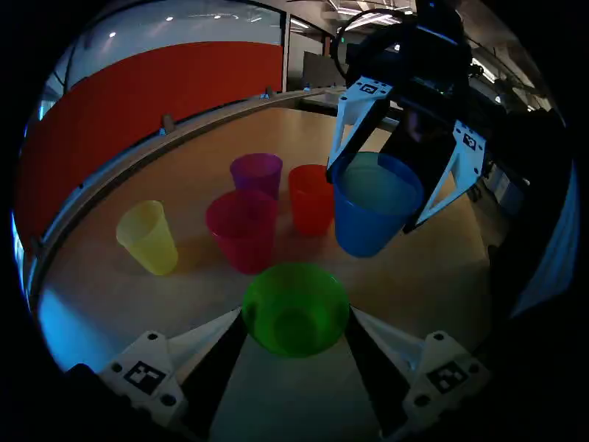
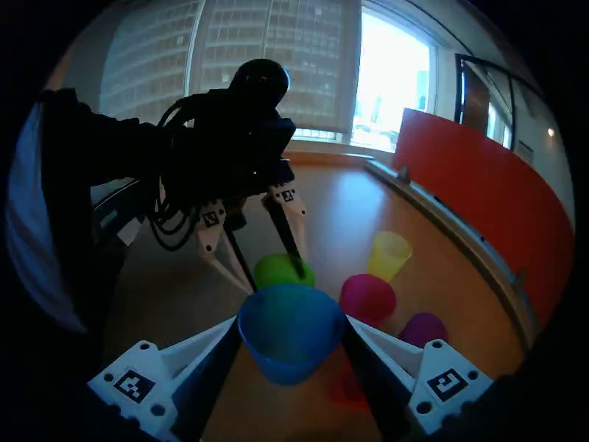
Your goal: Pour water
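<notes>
We hold the green cup between both fingers of the left gripper; ahead of it, the right gripper pinches the blue cup, water inside.

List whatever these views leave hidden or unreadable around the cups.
- Right gripper view: the orange cup is mostly hidden behind the blue cup.
- Right gripper view: the green cup has its lower part cut off by the blue cup's rim.
- Left gripper view: the purple cup has its base hidden by the magenta cup.
- Both views: too dim to tell whether the green cup holds water.
</notes>
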The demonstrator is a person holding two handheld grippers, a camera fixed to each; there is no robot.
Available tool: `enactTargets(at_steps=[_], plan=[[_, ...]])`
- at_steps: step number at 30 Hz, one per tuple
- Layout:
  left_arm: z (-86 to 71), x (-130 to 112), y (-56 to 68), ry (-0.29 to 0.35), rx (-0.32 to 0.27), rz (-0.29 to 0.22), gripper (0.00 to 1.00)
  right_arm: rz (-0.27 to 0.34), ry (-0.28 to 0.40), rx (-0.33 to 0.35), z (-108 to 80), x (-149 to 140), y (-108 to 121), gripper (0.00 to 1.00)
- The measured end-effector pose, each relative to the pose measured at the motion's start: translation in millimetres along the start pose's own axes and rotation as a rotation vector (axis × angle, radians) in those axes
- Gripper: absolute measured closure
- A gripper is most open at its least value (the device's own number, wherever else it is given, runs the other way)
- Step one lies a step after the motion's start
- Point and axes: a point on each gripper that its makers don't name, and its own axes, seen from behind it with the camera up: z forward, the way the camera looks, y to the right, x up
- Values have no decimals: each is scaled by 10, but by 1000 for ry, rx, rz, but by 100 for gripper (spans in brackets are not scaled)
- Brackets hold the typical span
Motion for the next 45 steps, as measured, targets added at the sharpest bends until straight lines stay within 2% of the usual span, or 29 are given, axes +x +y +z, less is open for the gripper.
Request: enactTargets(at_steps=[6, 17, 23, 26, 29, 33, 45], plan=[[-25, -27, 3, 10, -9, -9, 13, -9, -18, 9, 99, -83, -52, 6], [-30, -48, 19, 13, -20, 3, 12, -20, -40, 7, 246, -212, -84, 6], [-23, -66, 27, 8, -34, -18, 12, -39, -55, 7, 329, -277, -105, 6], [-14, -101, 43, -4, -43, -20, 9, -43, -58, 7, 361, -313, -111, 6], [8, -144, 68, -17, -49, -12, 4, -37, -62, 11, 375, -344, -118, 6], [17, -151, 72, -20, -46, -3, 4, -28, -65, 9, 391, -385, -105, 6], [-32, -166, 46, -15, -41, -33, 3, -10, -68, 0, 387, -454, -87, 5]])
